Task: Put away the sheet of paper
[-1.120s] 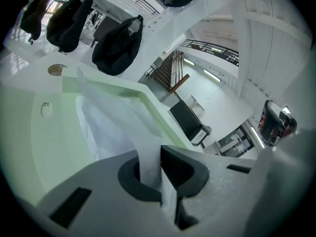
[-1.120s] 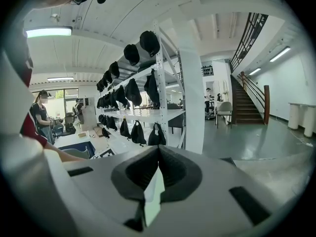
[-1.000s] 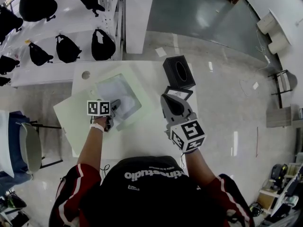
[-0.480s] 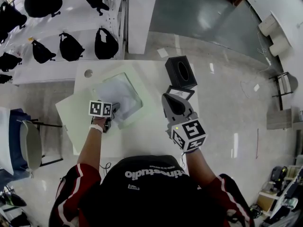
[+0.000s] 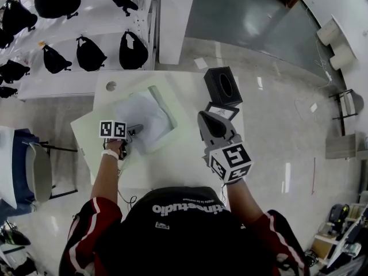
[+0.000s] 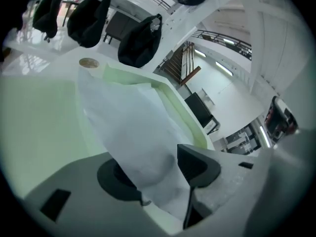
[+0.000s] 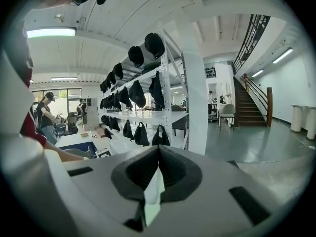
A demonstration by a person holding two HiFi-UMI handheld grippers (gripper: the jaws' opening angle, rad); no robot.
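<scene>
The white sheet of paper [image 5: 144,117] lies rumpled on a pale green folder [image 5: 86,137] on the white table [image 5: 172,165]. My left gripper [image 5: 133,132] sits at the sheet's near edge. In the left gripper view the paper [image 6: 133,127] runs loosely between the jaws of the left gripper [image 6: 155,169], which have just been opening; the pads stand apart and do not press on it. My right gripper [image 5: 211,122] hovers over the table's right side, away from the paper. In the right gripper view the right gripper [image 7: 157,157] has its jaws together, with nothing held.
A black box [image 5: 223,86] with a round opening stands at the table's far right, with a small framed card [image 5: 220,112] just in front of it. White shelves with black bags [image 5: 86,53] stand beyond the table. A chair [image 5: 34,177] stands on the left.
The left gripper's jaws have opened off the paper and the gripper has drawn back slightly to the left. The sheet now lies looser on the folder. The right gripper has kept still.
</scene>
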